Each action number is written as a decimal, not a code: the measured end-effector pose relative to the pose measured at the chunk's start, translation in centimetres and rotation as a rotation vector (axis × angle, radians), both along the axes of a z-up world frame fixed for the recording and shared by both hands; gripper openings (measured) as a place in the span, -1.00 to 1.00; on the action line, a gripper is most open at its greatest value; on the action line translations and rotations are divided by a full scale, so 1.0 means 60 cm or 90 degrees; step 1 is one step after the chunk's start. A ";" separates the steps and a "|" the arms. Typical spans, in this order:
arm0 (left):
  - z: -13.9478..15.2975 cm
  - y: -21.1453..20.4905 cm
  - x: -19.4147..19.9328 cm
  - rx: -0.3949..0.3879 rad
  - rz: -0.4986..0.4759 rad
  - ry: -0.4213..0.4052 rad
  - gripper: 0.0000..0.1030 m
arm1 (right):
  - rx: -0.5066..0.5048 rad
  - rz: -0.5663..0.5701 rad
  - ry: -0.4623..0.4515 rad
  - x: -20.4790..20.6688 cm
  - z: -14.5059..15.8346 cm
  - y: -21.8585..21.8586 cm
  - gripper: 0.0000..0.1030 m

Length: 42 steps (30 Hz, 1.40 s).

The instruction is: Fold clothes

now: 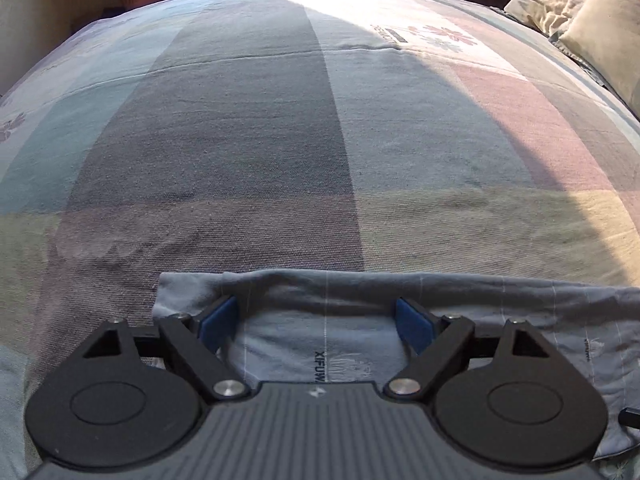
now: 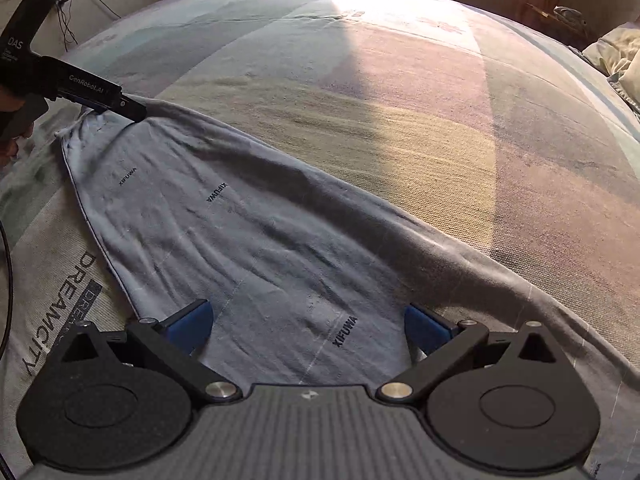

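A light blue garment [image 2: 248, 224] printed with "XIFUWA" lies flat on the bed, running from upper left to lower right in the right wrist view. My right gripper [image 2: 308, 328] is open just above its near end, and the cloth lies flat between the blue pads [image 2: 192, 326]. My left gripper [image 2: 120, 106], held by a hand [image 2: 10, 128], reaches the garment's far corner. In the left wrist view that gripper [image 1: 316, 320] stands open over the garment's edge [image 1: 360, 296], its pads [image 1: 220, 320] wide apart and not pinching the cloth.
The bed [image 1: 280, 140] has a cover in pastel stripes with flower prints and a "DREAMCITY" mark [image 2: 52, 320]. Pillows [image 1: 592, 28] lie at the far right. Cables [image 2: 60, 12] hang on the wall at the back left. Sunlight falls across the far side.
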State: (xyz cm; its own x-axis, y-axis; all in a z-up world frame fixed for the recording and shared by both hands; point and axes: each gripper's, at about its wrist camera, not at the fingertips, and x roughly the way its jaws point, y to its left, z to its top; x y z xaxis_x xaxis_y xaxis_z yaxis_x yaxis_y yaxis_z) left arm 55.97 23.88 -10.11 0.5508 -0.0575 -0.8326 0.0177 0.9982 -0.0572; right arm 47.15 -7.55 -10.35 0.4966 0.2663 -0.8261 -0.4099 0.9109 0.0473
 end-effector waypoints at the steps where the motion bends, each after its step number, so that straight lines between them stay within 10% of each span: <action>1: 0.004 0.008 -0.001 -0.023 0.014 -0.005 0.67 | -0.001 0.001 -0.004 -0.002 -0.001 0.000 1.00; 8: 0.022 -0.051 -0.063 0.021 -0.119 0.008 0.68 | -0.005 -0.004 -0.010 -0.002 -0.002 0.003 1.00; 15: 0.008 -0.002 -0.098 0.006 -0.045 0.058 0.73 | -0.005 0.016 -0.005 0.001 -0.001 0.001 1.00; 23: 0.009 -0.081 -0.090 0.105 -0.168 0.053 0.75 | -0.015 0.010 -0.006 0.002 -0.001 0.008 1.00; 26: 0.019 -0.076 -0.079 0.059 -0.112 0.074 0.71 | 0.007 0.003 0.012 0.004 0.013 0.000 1.00; 35: 0.068 -0.264 -0.045 -0.108 -0.326 0.066 0.73 | 0.007 -0.077 -0.018 -0.036 0.041 -0.065 1.00; 42: 0.012 -0.370 -0.015 -0.208 -0.331 0.102 0.73 | 0.006 -0.104 0.004 -0.058 0.030 -0.105 1.00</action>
State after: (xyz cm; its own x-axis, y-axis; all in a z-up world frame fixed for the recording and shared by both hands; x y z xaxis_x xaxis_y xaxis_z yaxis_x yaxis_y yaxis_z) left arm 55.06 1.65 -9.42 0.2518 -0.5494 -0.7967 0.4615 0.7917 -0.4002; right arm 43.69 -13.86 -8.52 0.5286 0.1899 -0.8273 -0.2563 0.9649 0.0578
